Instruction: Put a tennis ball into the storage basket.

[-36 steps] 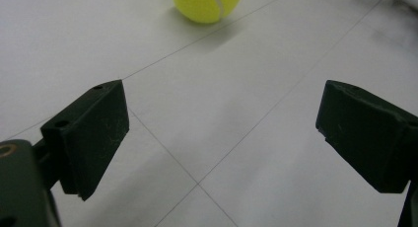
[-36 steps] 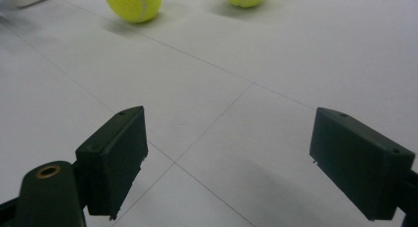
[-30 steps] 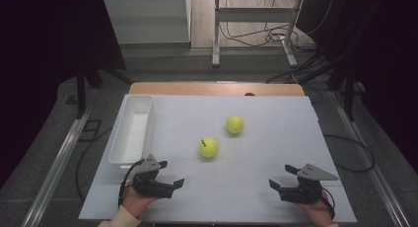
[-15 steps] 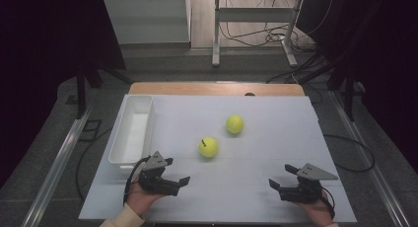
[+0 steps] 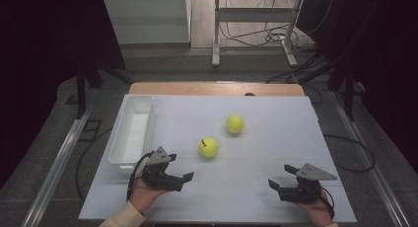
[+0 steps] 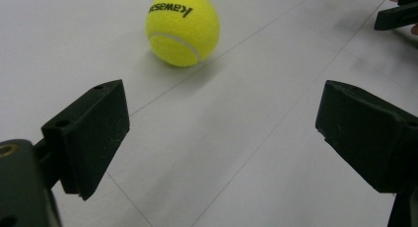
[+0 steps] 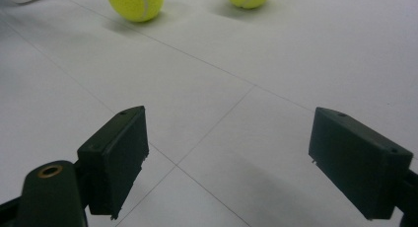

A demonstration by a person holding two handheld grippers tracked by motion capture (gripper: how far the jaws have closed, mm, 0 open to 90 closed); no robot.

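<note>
Black left gripper (image 5: 186,177) — grey three-cornered plate, black cable, cream sleeve (image 5: 123,220).

— What lies beyond the white table (image 5: 276,153)?
— A grey floor (image 5: 197,64) strewn with black cables (image 5: 256,37); a metal stand (image 5: 254,24) rises at the back; darkness closes in on both sides.
— And the light?
— Dim; brightest on the tabletop.

A white rectangular tray (image 5: 129,138) stood at the left side of the white table (image 5: 276,138) (its long side ran along the table's left edge). Above the table in the frame, a metal stand (image 5: 254,37) and several cables (image 5: 246,37) lay on the floor.
</note>
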